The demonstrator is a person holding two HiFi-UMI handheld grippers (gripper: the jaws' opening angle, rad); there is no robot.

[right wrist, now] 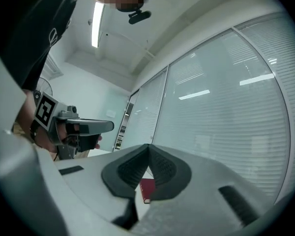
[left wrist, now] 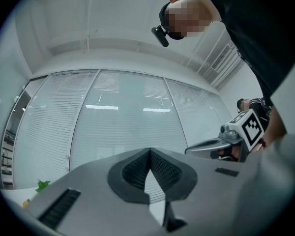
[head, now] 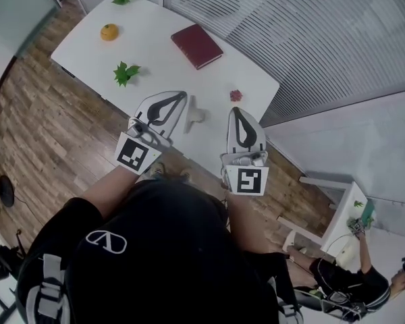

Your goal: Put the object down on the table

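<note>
Red book (right wrist: 147,190) half hidden behind closed, empty right gripper (right wrist: 148,146); left gripper (left wrist: 150,150) likewise closed.

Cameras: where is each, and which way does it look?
Head view: on the head, looking down at table, left gripper, right gripper, forearms.
Left gripper view: on that gripper, facing blinds; shut jaws, right gripper show.
Right gripper view: on that gripper, facing blinds; shut jaws, left gripper show.
Head, right gripper views share the red book.
</note>
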